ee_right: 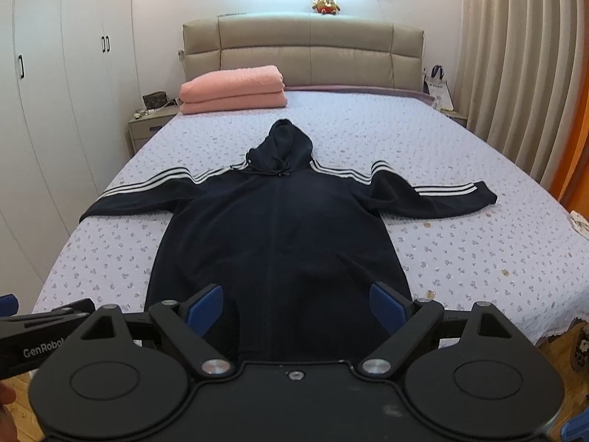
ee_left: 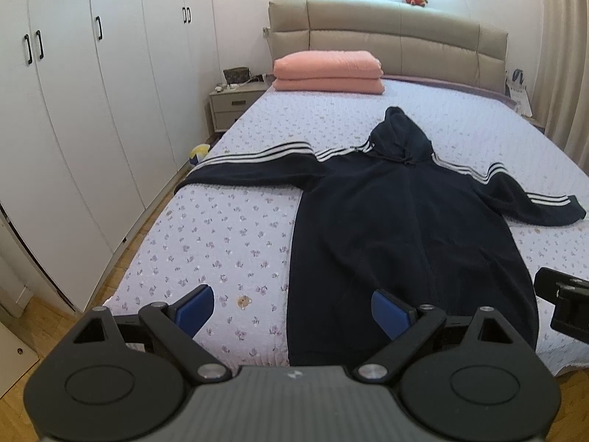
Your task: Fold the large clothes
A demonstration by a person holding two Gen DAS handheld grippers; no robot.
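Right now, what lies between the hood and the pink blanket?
Only bare floral bedspread separates the hoodie's hood from the folded pink blanket, clearest in the right wrist view.

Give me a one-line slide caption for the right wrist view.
Open right gripper poised over the hem of a navy hoodie spread flat on the bed.

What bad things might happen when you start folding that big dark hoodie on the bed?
1. The dark navy zip hoodie with white-striped sleeves looks thick, so the open left gripper or open right gripper might pinch only one layer.
2. Its left sleeve cuff lies at the edge of the floral quilted bedspread and might slip off.
3. The hood drawstrings lie loose and could bunch inside a fold.
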